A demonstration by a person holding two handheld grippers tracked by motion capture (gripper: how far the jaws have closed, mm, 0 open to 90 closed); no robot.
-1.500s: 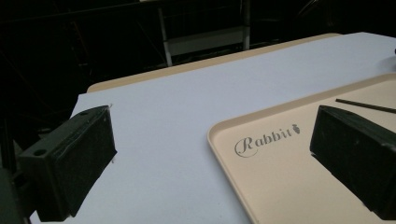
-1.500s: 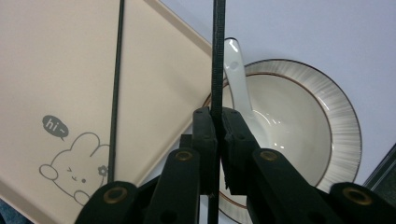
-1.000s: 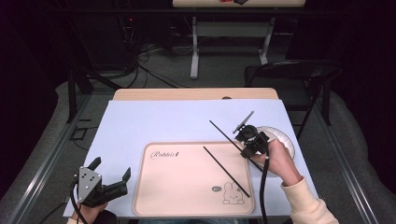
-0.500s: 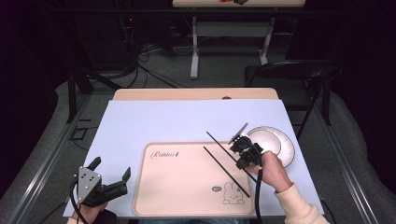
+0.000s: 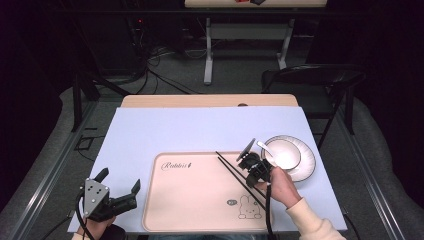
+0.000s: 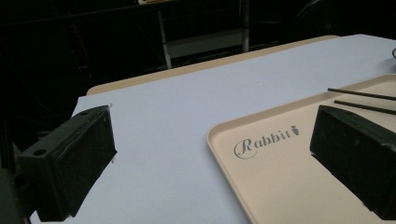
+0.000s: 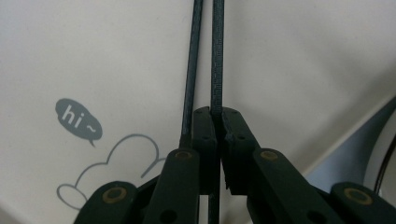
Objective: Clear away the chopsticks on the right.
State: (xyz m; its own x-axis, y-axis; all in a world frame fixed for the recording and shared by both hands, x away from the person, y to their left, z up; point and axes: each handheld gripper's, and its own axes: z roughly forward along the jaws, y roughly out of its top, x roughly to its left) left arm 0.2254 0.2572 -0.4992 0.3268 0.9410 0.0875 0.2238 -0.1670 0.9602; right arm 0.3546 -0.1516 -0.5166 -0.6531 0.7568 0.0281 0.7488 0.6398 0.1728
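On the desk (image 5: 165,125) lies a pale blue sheet, and on that sheet sits a beige tray (image 5: 200,200) with the word "Rabbit" and a small bunny drawing on it. Two thin black chopsticks (image 5: 235,172) lie on the right part of the tray, slanting from its far edge toward the bunny. They run side by side and close together.

The right tongs (image 5: 256,172) are down over the chopsticks, held by the person's right hand (image 5: 280,186). In the right gripper view, the right tongs (image 7: 215,119) are pinched tight on one chopstick (image 7: 217,56). The other chopstick (image 7: 192,60) runs just beside the left jaw, outside the pinch. The bunny's "hi" bubble shows on the tray below.

A white bowl (image 5: 282,152) on a white plate (image 5: 305,167) stands just to the right of the tray, near the right tongs. A white spoon (image 5: 264,146) rests in the bowl.

The left tongs (image 5: 117,192) are at the near left corner of the desk, well apart from the chopsticks. Their jaws are spread wide and hold nothing. In the left gripper view, the left tongs (image 6: 210,158) point across the tray's corner.
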